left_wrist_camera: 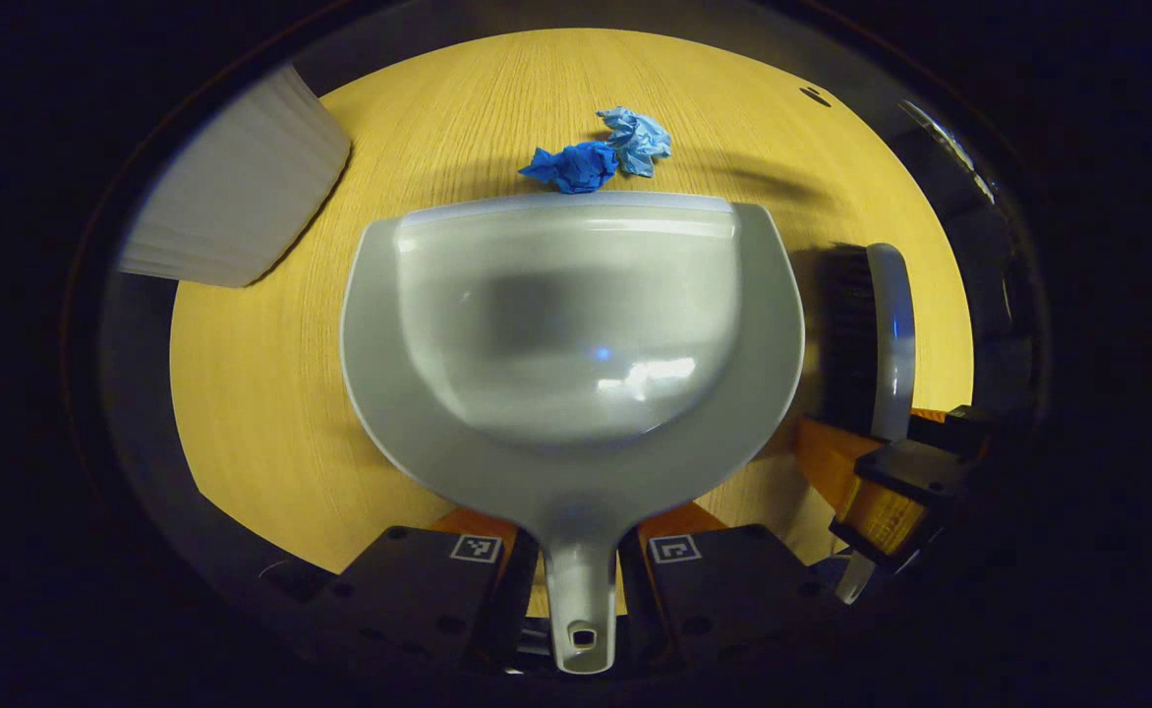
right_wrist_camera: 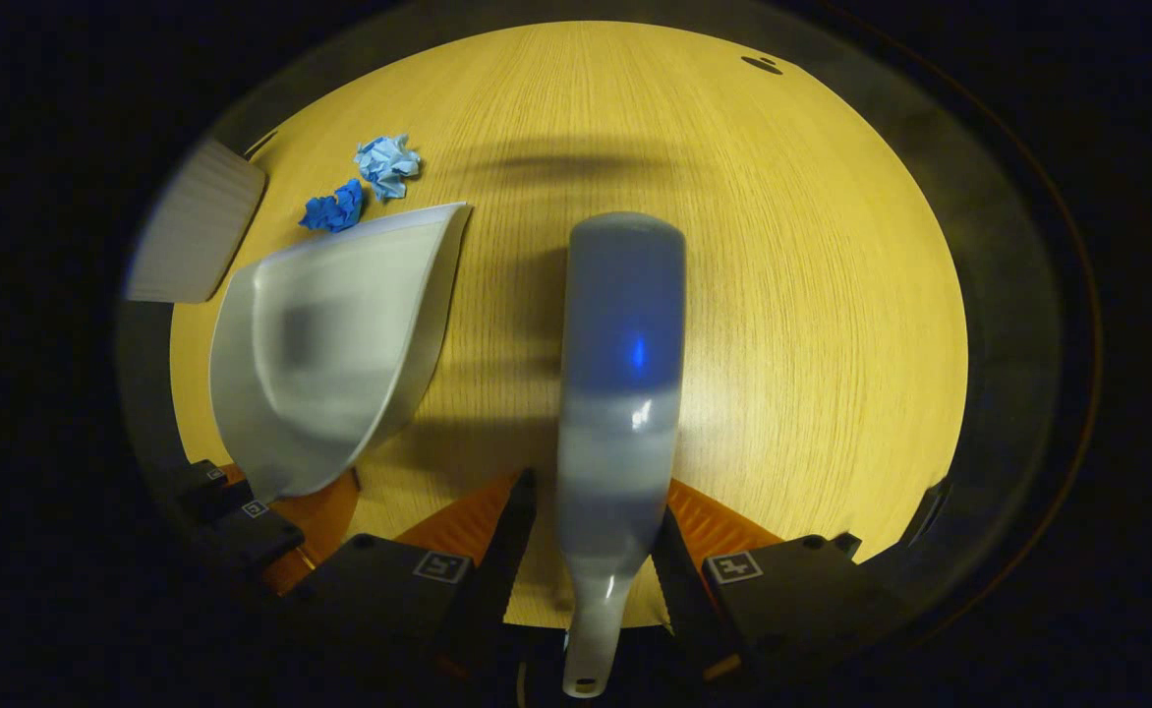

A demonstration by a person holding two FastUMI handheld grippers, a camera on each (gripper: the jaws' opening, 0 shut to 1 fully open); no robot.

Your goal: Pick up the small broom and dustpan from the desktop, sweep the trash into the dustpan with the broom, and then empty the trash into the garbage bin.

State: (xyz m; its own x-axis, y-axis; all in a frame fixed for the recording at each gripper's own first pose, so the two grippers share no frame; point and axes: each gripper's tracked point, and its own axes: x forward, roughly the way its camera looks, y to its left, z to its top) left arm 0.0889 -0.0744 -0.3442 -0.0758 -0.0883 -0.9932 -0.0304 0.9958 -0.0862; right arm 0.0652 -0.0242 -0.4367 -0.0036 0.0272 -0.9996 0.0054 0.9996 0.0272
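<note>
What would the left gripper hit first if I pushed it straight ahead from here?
The dustpan held by the left gripper leads; its lip would likely reach the dark blue paper wad first, though depth is unclear.

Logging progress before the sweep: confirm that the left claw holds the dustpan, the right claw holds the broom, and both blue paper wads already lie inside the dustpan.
Wrong on the wads. In the left gripper view, the dark blue wad and light blue wad lie on the desktop just beyond the front lip of the dustpan. The rest stands.
</note>
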